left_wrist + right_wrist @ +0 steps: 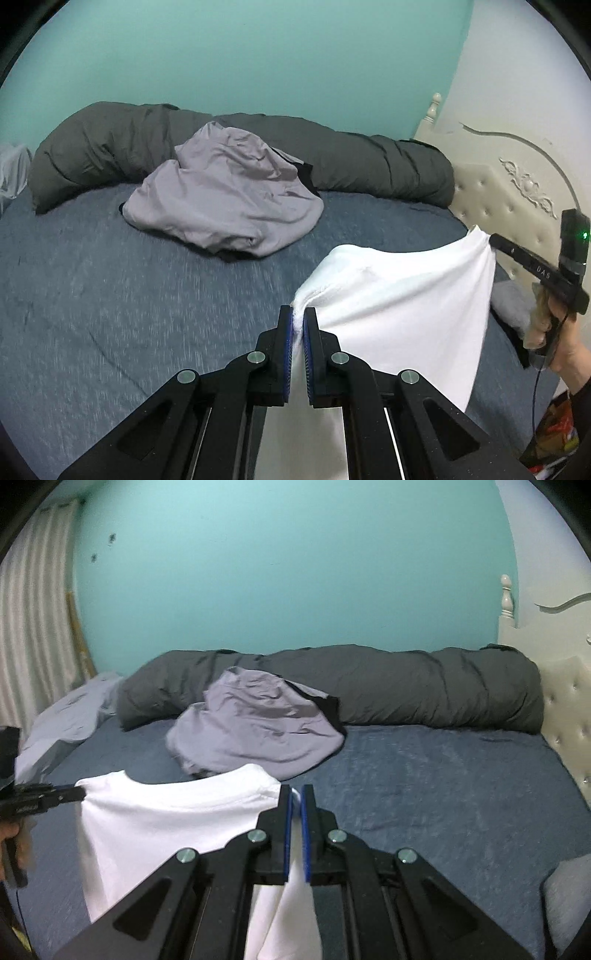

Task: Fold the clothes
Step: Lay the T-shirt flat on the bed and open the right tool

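A white T-shirt [402, 295] hangs stretched between my two grippers above the blue bed. My left gripper [298, 314] is shut on one shoulder corner of it, the cloth pinched between the blue pads. My right gripper [295, 794] is shut on the other shoulder corner of the white T-shirt [166, 812], whose neckline curves between the two grips. In the left wrist view the right gripper [489, 238] shows at the right edge, gripping the shirt's far corner. In the right wrist view the left gripper [79, 794] shows at the left edge.
A crumpled lilac garment [229, 199] lies mid-bed over something black. A rolled dark grey duvet [369, 158] runs along the teal wall. The cream tufted headboard [517, 192] stands at the right. A grey cloth [70, 709] lies at the bed's left edge, near a curtain [33, 609].
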### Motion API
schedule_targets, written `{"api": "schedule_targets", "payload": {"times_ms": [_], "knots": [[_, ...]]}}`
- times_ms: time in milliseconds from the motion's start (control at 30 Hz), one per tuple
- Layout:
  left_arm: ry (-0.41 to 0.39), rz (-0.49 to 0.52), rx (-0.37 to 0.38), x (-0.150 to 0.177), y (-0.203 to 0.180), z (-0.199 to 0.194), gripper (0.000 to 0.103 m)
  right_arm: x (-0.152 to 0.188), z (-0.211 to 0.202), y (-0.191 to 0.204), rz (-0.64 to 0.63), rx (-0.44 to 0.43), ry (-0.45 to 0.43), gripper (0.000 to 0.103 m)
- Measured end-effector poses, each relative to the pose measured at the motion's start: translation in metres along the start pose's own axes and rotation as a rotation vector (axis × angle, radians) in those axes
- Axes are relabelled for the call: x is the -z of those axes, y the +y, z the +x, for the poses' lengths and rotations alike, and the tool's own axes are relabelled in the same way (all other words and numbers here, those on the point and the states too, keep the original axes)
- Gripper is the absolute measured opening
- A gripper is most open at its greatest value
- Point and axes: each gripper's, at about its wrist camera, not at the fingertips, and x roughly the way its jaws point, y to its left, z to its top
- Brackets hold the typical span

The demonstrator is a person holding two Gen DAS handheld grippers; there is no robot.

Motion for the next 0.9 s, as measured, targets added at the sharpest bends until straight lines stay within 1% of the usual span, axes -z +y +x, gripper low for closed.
{"api": "schedule_targets", "payload": {"times_ms": [67,133,233,333,367,433,533,567,600,633,667,733,767,800,833,900], "knots": [[0.019,-0.019,-0.002,-0.009,0.001,0.022,0.006,-0.002,0.026,-0.002,-0.001,0.04,0.043,0.004],[0.043,-0.028,-0.021,-0.012,0.002,0.047,0.006,0.003,0.054,-0.004,-0.014,0.069,0.086,0.004],[0.076,-0.026,-0.05,-0.006,0.006,0.082,0.006,0.026,0.096,-0.009,-0.023,0.092,0.149,0.004],[0.127,-0.043,-0.062,0.012,0.014,0.124,0.006,0.057,0.132,-0.014,-0.022,0.087,0.219,0.004],[0.143,-0.044,-0.066,0.019,0.016,0.136,0.006,0.065,0.138,-0.015,-0.017,0.08,0.234,0.004],[0.168,-0.055,-0.073,0.034,0.021,0.155,0.006,0.089,0.158,-0.018,0.002,0.069,0.277,0.004],[0.201,-0.072,-0.081,0.055,0.028,0.179,0.006,0.11,0.172,-0.024,0.045,0.038,0.327,0.005],[0.208,-0.078,-0.081,0.06,0.03,0.183,0.006,0.115,0.172,-0.027,0.054,0.049,0.331,0.005],[0.216,-0.085,-0.081,0.066,0.032,0.188,0.007,0.118,0.169,-0.032,0.076,0.059,0.325,0.008],[0.22,-0.092,-0.086,0.07,0.034,0.19,0.008,0.121,0.165,-0.037,0.098,0.069,0.318,0.013],[0.216,-0.107,-0.082,0.072,0.037,0.188,0.008,0.121,0.155,-0.044,0.129,0.072,0.298,0.017],[0.2,-0.145,-0.069,0.075,0.044,0.18,0.01,0.123,0.136,-0.054,0.176,0.07,0.268,0.039],[0.191,-0.162,-0.068,0.075,0.048,0.174,0.013,0.123,0.127,-0.059,0.193,0.065,0.258,0.04],[0.18,-0.172,-0.073,0.075,0.051,0.165,0.014,0.126,0.11,-0.063,0.205,0.04,0.246,0.04],[0.169,-0.182,-0.079,0.076,0.053,0.155,0.014,0.128,0.102,-0.064,0.208,0.025,0.244,0.04],[0.148,-0.193,-0.081,0.08,0.057,0.132,0.015,0.141,0.074,-0.067,0.216,-0.011,0.254,0.04]]}}
